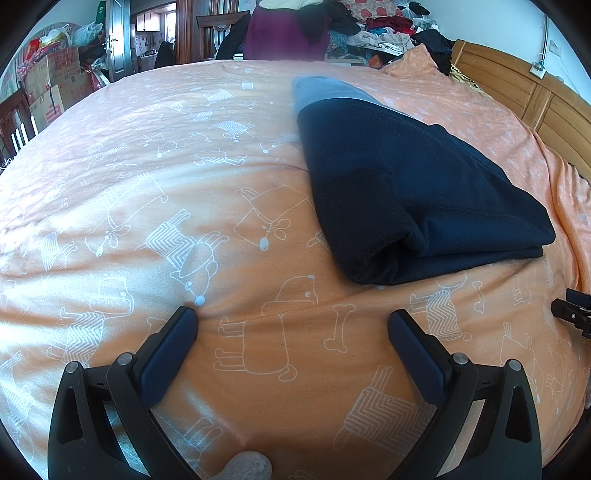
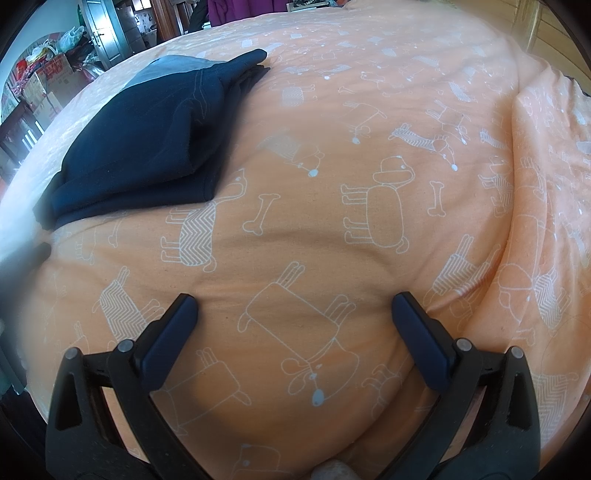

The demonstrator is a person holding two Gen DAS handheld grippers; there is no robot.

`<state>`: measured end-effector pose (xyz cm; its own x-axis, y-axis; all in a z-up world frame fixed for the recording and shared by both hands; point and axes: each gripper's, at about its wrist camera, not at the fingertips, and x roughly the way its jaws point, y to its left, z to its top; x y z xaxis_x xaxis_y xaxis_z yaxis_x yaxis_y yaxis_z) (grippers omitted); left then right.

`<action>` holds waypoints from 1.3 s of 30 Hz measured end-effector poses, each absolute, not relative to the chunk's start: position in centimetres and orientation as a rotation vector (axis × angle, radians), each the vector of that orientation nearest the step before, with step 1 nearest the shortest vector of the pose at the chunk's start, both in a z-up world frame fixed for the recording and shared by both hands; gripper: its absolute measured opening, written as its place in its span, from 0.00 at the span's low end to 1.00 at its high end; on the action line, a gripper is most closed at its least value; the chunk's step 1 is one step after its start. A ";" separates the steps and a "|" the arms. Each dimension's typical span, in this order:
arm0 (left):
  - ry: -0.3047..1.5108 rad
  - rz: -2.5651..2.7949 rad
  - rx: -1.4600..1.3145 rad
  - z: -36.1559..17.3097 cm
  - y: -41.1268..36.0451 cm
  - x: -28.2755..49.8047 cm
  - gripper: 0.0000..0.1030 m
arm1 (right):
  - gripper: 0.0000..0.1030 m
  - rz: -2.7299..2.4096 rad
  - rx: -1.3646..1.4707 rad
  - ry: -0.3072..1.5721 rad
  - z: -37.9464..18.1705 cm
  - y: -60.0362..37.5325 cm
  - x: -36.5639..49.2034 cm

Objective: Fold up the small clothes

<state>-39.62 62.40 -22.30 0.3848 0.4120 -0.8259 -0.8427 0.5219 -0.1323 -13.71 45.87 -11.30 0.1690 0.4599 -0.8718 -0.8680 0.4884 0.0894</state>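
A dark navy garment (image 1: 413, 192) lies folded into a thick bundle on the orange bedspread (image 1: 184, 184), with a lighter grey-blue part (image 1: 328, 92) at its far end. My left gripper (image 1: 293, 321) is open just above the bedspread, near and left of the bundle's front fold, holding nothing. In the right wrist view the same navy garment (image 2: 155, 136) sits at the upper left. My right gripper (image 2: 295, 306) stands open over bare orange bedspread (image 2: 369, 147), to the right of the bundle and apart from it.
A wooden headboard (image 1: 517, 96) borders the bed on the right. A pile of mixed clothes (image 1: 376, 29) lies beyond the far edge. Cardboard boxes (image 1: 51, 85) and bags stand at the far left by a door. The other gripper's edge (image 1: 572, 310) shows at right.
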 end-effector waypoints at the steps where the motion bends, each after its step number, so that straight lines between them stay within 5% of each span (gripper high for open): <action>1: 0.829 0.864 -0.605 -22.3 62.4 -39.6 1.00 | 1.00 0.999 -0.490 1.007 -11.3 45.9 -13.7; 39: 0.902 0.872 -0.609 -21.9 62.5 -39.2 1.00 | 1.00 0.959 -0.503 1.011 -11.4 47.0 -13.7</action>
